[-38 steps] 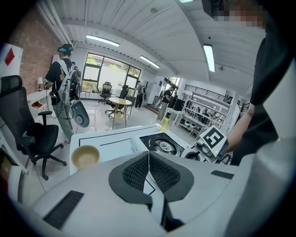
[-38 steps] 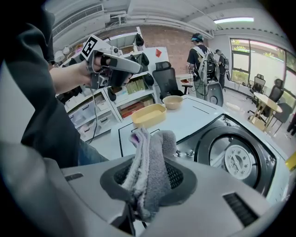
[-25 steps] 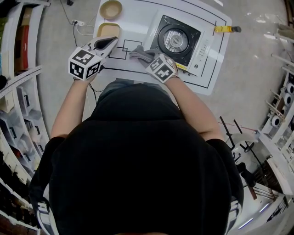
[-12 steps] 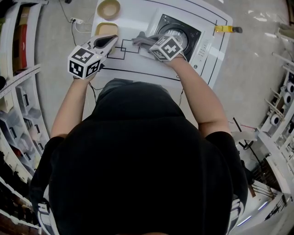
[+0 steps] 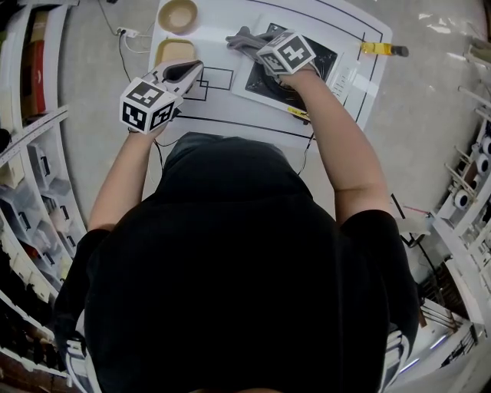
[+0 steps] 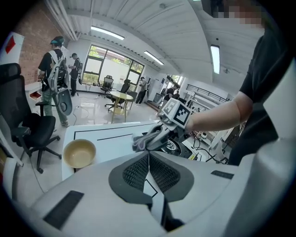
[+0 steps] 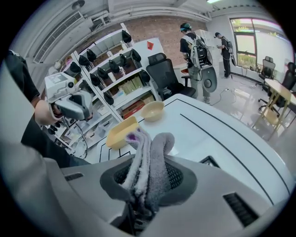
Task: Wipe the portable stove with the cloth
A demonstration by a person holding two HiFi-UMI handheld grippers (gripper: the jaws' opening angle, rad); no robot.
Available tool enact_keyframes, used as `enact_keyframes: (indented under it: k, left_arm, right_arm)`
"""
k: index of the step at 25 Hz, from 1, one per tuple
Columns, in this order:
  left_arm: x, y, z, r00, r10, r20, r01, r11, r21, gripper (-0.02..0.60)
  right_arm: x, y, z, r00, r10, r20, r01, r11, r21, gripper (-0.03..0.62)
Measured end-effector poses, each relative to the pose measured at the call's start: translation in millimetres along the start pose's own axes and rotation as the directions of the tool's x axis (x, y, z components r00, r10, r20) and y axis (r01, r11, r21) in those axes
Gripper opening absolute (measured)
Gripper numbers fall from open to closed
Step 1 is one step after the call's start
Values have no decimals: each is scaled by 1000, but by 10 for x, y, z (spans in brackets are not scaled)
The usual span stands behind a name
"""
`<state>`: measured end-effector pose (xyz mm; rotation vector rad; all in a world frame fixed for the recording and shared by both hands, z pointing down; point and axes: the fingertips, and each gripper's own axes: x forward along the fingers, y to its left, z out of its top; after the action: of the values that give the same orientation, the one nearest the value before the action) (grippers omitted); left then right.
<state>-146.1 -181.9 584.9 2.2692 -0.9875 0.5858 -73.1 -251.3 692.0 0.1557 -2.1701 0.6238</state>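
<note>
Right tool (image 7: 148,178) grips the grey cloth (image 7: 155,152) over the stove (image 5: 265,80); left tool (image 6: 149,166) closed, holding nothing.

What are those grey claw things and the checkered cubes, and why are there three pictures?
A person holds a squeeze-tool, a gripper, in each hand; the cubes are part of them. One picture comes from a camera on the person's head, looking down; the others from cameras riding on each gripper. On the white table sit a portable stove, a round bowl and a yellow tray. The right gripper pinches a grey cloth at the stove's edge. The left gripper is shut, holding nothing.
</note>
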Motion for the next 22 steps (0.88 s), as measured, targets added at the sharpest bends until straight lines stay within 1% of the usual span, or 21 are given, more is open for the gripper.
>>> enact_keyframes:
  k: [8,13,16,19,22]
  left_arm:
    - [287,-175,21,999,-45,-23,45,999,-3,23]
    - [342,-256,-34,997,-64,-43,63,998,-22,23]
    - [359,-296,-37,996,-72,-47,70,997,-30,23]
    - [396,-353,-35,996,-78,-51,77,997,-28,23]
    - [421,-405,-31,995,-85,-52,83,996,-34,23]
  right_arm:
    - [-125,-531,225,998,-46,50,43,997,58,112]
    - [-158,-719,349,997,-64,47,60,996,71,112]
    - [-197,-849,433,995,-78,61,72,993,90,112]
    - [-264,-940,443,994,-81,74,71,990,123,112]
    - [-362,-1009,388,991,-75,107,54,982,183,112]
